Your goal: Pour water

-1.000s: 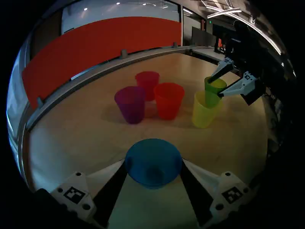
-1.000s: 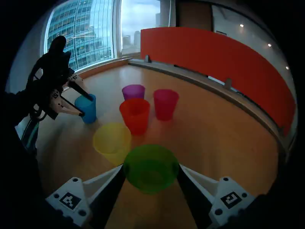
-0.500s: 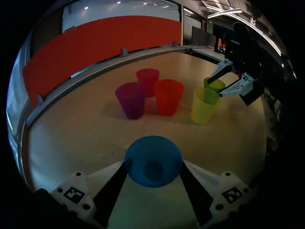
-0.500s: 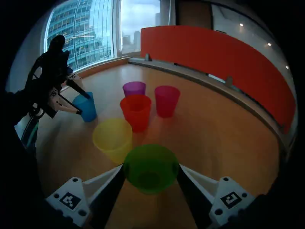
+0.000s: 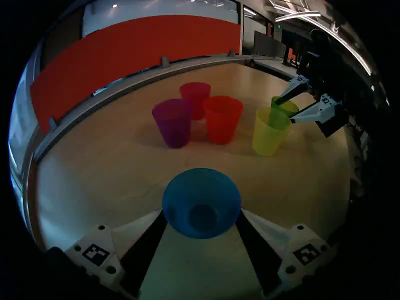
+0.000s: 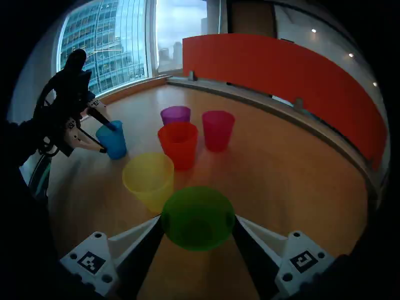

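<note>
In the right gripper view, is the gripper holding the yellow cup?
No, the right gripper is shut on the green cup, while the yellow cup stands free beside it.

left gripper view: low and close behind the blue cup (image 5: 201, 202), looking slightly down into it and on across the wooden table (image 5: 90, 170) toward the red panel (image 5: 125, 45), with the right gripper (image 5: 283, 111) far off at right. right gripper view: equally close behind the green cup (image 6: 198, 217), facing the windows (image 6: 100, 45), with the left gripper (image 6: 111, 139) far at left. shared by the 2 views, from different sides: the 4 middle cups (image 5: 222, 120), table, panel.
</note>
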Available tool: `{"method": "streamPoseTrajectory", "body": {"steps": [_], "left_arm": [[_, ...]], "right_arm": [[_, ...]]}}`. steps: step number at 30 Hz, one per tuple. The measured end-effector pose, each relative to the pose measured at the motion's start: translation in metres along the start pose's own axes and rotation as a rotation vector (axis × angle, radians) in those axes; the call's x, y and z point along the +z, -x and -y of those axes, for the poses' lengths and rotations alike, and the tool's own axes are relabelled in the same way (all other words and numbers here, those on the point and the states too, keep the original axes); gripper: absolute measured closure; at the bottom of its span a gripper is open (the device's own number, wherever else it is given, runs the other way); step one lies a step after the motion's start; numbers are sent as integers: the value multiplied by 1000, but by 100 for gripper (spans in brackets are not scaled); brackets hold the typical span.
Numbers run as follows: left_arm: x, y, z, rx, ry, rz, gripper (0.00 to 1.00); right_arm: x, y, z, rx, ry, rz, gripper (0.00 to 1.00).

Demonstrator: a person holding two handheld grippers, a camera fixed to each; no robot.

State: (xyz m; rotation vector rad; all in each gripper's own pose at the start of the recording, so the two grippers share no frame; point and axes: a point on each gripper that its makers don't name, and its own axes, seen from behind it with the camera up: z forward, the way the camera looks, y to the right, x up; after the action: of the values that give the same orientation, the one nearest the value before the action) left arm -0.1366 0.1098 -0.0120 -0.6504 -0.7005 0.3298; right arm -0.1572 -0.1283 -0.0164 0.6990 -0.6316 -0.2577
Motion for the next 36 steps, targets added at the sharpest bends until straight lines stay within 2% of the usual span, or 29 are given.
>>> {"method": "streamPoseTrajectory", "body": {"steps": [7,15,24,36], "left_arm": [[-3,4,2,-4,-15,5,7],[-11,10,5,-21,-30,1,7],[-22,17,8,-52,-54,-16,7],[-46,23,7,-81,-95,-46,7]], "right_arm": [[1,3,-2,6,12,5,0],[-6,12,-1,6,22,7,0],[-24,19,0,37,40,-13,0],[-50,30,-1,56,82,-39,0]]}}
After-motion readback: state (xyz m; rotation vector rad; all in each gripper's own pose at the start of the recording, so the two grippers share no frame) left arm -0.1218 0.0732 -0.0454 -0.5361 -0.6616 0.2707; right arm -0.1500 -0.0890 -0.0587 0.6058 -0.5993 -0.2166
